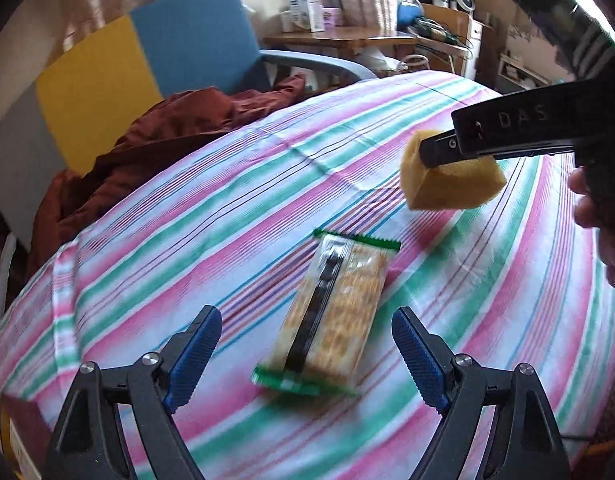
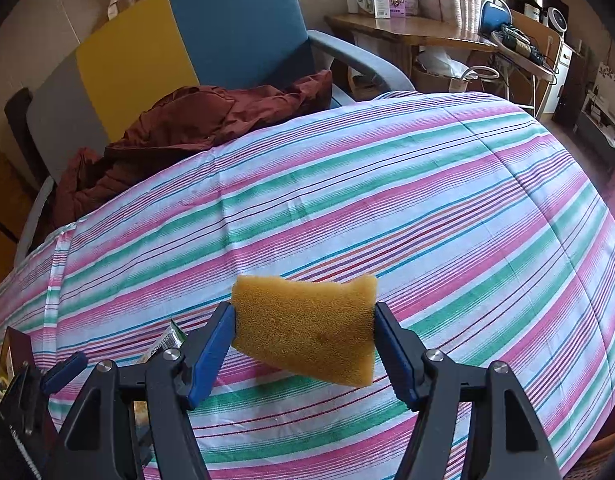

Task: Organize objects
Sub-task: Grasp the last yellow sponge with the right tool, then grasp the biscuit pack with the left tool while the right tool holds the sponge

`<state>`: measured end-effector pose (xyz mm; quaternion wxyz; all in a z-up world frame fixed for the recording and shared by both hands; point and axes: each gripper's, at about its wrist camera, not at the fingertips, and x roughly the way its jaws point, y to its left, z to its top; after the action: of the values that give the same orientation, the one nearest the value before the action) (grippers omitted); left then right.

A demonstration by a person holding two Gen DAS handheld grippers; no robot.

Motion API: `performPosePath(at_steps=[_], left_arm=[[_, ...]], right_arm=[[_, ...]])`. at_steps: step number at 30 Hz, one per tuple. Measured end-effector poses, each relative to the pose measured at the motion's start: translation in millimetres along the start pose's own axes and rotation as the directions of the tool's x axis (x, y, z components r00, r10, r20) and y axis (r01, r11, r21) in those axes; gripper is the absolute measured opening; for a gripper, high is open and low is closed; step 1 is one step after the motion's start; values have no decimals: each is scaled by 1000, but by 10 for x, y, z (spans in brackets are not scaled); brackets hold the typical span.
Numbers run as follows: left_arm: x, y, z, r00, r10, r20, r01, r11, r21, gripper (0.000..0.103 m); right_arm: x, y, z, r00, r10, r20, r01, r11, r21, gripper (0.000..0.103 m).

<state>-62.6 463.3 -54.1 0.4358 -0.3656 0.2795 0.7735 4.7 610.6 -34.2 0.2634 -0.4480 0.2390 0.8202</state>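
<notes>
So far one thing is in hand: the yellow sponge (image 2: 305,326) is pinched between the blue pads of the right gripper (image 2: 303,344), its jaws clenched on the sponge's two short ends, lifted clear of the striped cloth (image 2: 427,200). No earlier frame tells more. A cracker packet (image 1: 331,316) with green ends lies flat on the cloth, untouched, just ahead of the left gripper (image 1: 307,356), whose jaws stand wide and empty. Judging by this, the sorting is early: sponge not yet placed, packet not yet picked up, and no destination shows. Writing: "DAS" can be read on the right gripper's black body; the packet's print is too blurred. A dark red garment (image 2: 195,124) lies on the chair (image 2: 227,28) beyond.
</notes>
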Motion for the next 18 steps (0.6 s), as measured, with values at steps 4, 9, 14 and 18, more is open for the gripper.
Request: performPosePath(at_steps=[4,9,14,18], left_arm=[[247,24,51,999,-29,-46,28,999,-22,74],[202,120,-104,996,-65,-53,58,989,-133,46],[-97,154,-506,998,-43,-47,31,971,-237,46],[-403,145,-915,999,-8,-34,-3,954,-299,46]], right_arm=[[67,15,-14,1000,4,-27,-4,1000,-21,71],[83,94,-31,1000,8,-21,-9,997,-76,70],[-26,348,-69,991,136,-2,-134,975,-177,70],[-66,581,-159,960,274,-53,-278,927,-252,70]])
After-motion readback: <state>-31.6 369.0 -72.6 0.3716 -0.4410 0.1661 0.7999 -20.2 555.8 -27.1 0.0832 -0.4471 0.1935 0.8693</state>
